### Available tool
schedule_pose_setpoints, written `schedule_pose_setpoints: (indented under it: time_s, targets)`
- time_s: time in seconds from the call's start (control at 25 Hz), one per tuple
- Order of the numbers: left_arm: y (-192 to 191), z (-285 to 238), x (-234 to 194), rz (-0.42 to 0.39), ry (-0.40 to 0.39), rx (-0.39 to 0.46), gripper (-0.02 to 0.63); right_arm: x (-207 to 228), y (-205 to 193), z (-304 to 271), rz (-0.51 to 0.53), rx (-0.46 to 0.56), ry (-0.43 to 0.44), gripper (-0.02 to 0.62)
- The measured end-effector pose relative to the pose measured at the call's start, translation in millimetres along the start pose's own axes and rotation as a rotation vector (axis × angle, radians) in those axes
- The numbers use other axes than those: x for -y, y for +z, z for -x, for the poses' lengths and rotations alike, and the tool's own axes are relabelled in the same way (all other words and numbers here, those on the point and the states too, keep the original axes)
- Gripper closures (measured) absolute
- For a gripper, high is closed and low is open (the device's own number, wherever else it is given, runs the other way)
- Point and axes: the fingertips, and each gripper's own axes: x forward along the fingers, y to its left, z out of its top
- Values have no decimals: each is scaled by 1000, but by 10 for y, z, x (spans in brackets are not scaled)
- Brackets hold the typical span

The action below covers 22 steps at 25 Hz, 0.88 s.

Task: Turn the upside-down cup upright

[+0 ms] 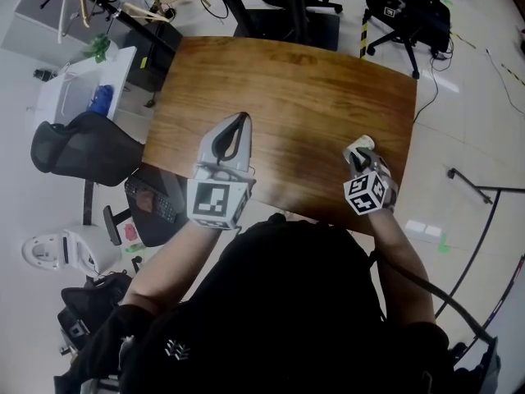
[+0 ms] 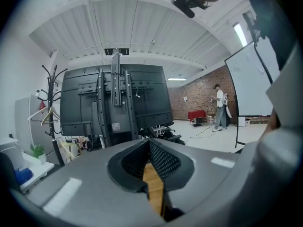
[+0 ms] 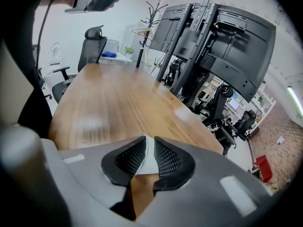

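A small white cup [image 1: 362, 144] stands near the right edge of the wooden table [image 1: 287, 89]. My right gripper [image 1: 358, 156] is tilted down onto it from the near side. In the right gripper view the white cup wall [image 3: 145, 162] is pinched between the two black ribbed pads [image 3: 166, 159], so the right gripper [image 3: 147, 148] is shut on it. Which way the cup's mouth faces I cannot tell. My left gripper [image 1: 239, 123] hovers over the table's near left part, its jaws drawn together to a point. In the left gripper view the left gripper [image 2: 148, 143] holds nothing.
A black office chair [image 1: 78, 150] and a white side table [image 1: 82, 89] stand left of the wooden table. More black chairs [image 1: 406, 15] stand beyond its far edge. A large black screen stand [image 3: 213, 32] rises past the table's far end [image 3: 118, 93].
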Motion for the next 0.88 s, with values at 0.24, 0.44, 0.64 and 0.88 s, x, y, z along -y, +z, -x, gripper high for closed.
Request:
schedule_pose_setpoints:
  time_s: [0.24, 0.44, 0.64, 0.88]
  targets:
    - [10, -21, 34, 4, -20, 6, 606, 29, 108, 102, -4, 24, -17, 555]
    - [44, -43, 65, 4, -31, 17, 606, 78, 145, 189, -58, 42, -24, 575]
    - [24, -52, 81, 8, -41, 23, 606, 136, 137, 209, -168, 47, -15, 575]
    - [52, -58, 107, 11, -47, 27, 606, 183, -2, 197, -273, 32, -14, 572]
